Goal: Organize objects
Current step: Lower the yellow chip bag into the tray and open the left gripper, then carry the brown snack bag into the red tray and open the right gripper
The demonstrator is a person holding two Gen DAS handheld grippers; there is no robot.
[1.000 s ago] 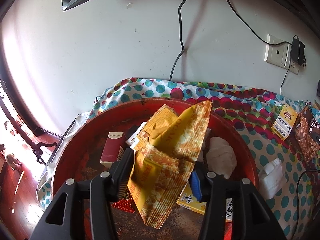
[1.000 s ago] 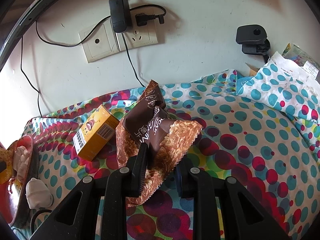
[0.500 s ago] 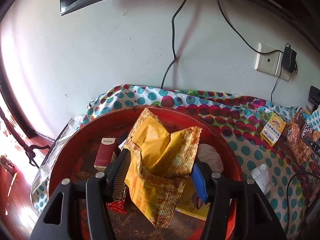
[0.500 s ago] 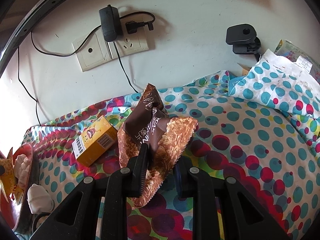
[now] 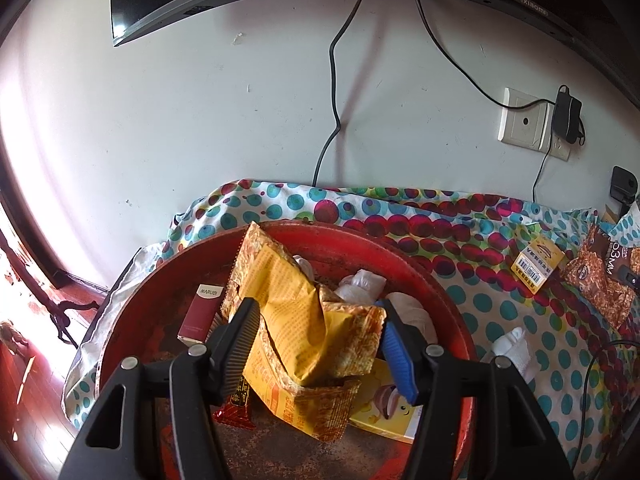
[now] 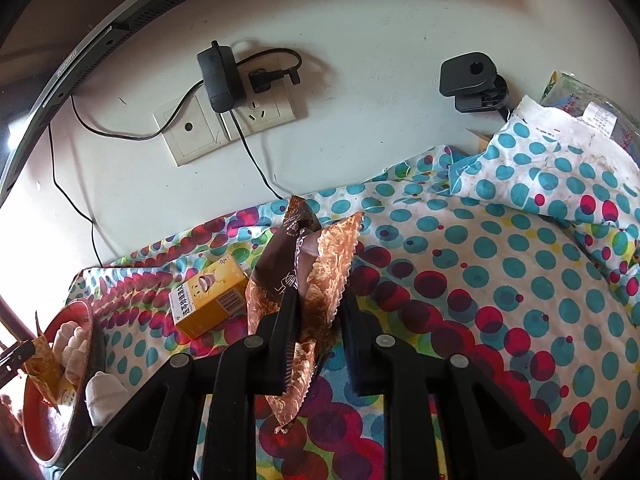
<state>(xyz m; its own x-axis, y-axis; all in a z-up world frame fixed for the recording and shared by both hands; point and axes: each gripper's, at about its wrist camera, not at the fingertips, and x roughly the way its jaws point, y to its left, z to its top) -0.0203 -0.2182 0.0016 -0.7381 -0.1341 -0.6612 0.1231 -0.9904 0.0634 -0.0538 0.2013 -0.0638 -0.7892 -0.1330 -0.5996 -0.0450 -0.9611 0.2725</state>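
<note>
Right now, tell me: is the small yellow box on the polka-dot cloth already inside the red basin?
No. The small yellow box lies on the polka-dot cloth, apart from the red basin at the left edge.

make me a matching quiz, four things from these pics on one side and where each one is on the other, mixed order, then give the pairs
Things:
1. yellow snack wrapper
2. brown snack wrapper
3. small yellow box
4. maroon box

Places:
A. lying on the dotted cloth, outside the tray
B. between the left gripper's fingers, over the red tray
C. inside the red tray, near its left side
D. clamped in the right gripper

Pairs: 1-B, 2-D, 3-A, 4-C
</note>
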